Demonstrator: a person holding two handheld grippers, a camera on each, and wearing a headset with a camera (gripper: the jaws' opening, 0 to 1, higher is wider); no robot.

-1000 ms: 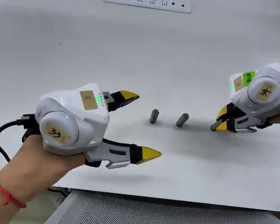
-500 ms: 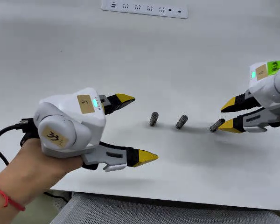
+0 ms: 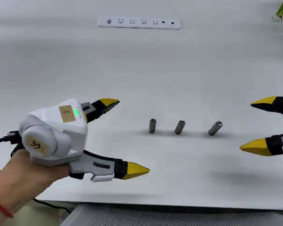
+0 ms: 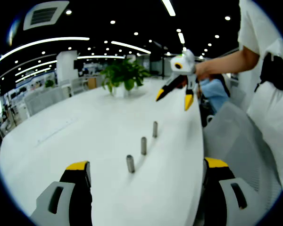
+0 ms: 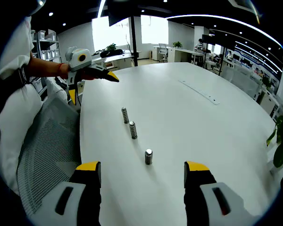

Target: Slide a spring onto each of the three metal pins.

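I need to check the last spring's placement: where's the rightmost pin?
In the head view, the rightmost pin stands on the table, right of the middle pin and left of the open right tool, apart from it.

There are three spring-covered pins in a row. There are two grippers, the left gripper and the right gripper. One power strip lies at the far side, and there is one plant.

White shells, yellow tips
Rounded white shell on the left gripper, tan labels, green light, black yellow-tipped fingers, black cable; red wristband, white short sleeve.
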